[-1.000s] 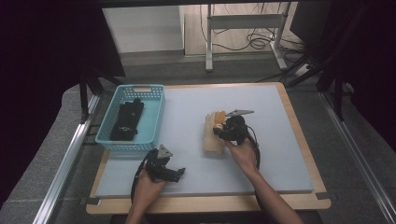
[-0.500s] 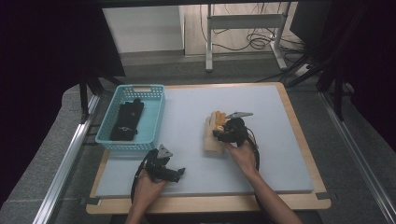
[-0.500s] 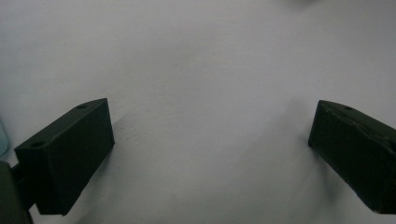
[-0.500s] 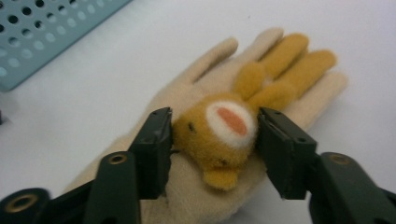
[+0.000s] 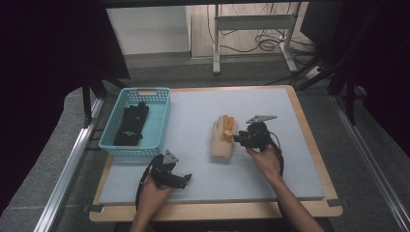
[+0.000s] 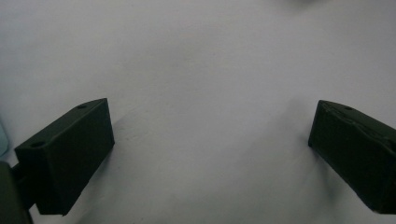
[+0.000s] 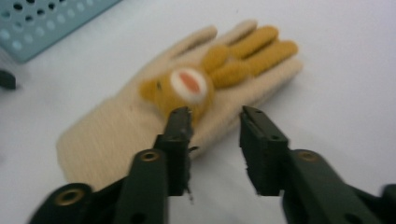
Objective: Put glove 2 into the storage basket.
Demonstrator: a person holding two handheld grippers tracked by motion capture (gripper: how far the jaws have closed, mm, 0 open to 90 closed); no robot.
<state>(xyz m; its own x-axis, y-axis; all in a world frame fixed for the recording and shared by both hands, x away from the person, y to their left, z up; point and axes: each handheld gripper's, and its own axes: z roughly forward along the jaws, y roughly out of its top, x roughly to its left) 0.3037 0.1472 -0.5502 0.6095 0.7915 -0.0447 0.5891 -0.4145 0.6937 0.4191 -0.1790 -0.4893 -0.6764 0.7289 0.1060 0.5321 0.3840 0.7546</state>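
Note:
A beige knitted glove (image 5: 221,145) (image 7: 116,135) lies flat on the grey mat, with a mustard-yellow bear-face piece (image 7: 187,86) and yellow fingers on top of it. My right gripper (image 5: 238,137) (image 7: 215,114) is just right of the glove, with its tips at the glove's edge. Its jaws have just been closing, a gap remains and nothing is between them. My left gripper (image 5: 186,178) (image 6: 210,135) rests on the mat at the front left, its jaws wide open over bare mat.
A light blue plastic basket (image 5: 159,123) (image 7: 51,23) stands at the left of the table with a black glove (image 5: 131,124) inside. The grey mat (image 5: 270,174) covers a wooden tabletop, and dark floor and frame rails surround it.
My right gripper has drawn back to the right, off the glove to its edge. The left gripper has stayed put.

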